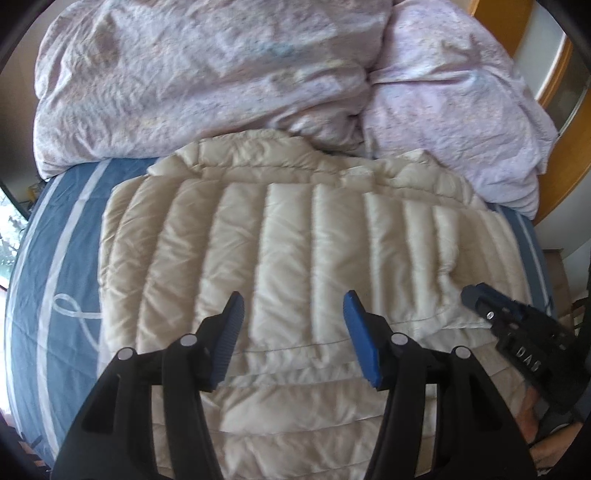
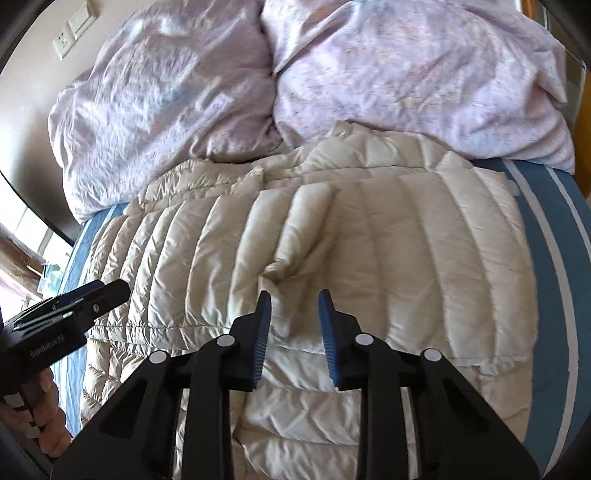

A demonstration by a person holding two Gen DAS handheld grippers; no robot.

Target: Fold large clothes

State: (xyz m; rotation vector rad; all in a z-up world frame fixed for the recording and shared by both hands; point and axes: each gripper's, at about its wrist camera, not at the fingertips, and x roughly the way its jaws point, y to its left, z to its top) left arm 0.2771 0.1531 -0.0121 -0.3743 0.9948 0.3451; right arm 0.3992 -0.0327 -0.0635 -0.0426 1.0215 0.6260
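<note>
Cream quilted puffer jacket (image 1: 295, 258) lies spread flat on the bed, centre of both views, its channels running toward 12 o'clock. Nearer hem portion is folded over on itself, with a stitched seam crossing at about 6 o'clock. Small pucker in the fabric (image 2: 280, 269) sits just beyond the right gripper's tips.

Left gripper (image 1: 293, 306): jaws wide apart, nothing between them, hovering over the jacket's near-centre panel. Contact with the fabric can't be judged from this angle.

Right gripper (image 2: 294, 301): jaws apart with a narrower gap, empty, positioned over the jacket just short of the pucker. In the left wrist view it shows at 4 o'clock (image 1: 476, 295), over the jacket's right edge.

Blue bedsheet with white stripes (image 1: 66, 258) shows around the jacket at 9 and 3 o'clock. Crumpled pale lilac duvet (image 1: 207, 74) is piled at 12 o'clock, touching the jacket's far edge. Wall sockets (image 2: 70, 33) at 10 o'clock in the right wrist view.
</note>
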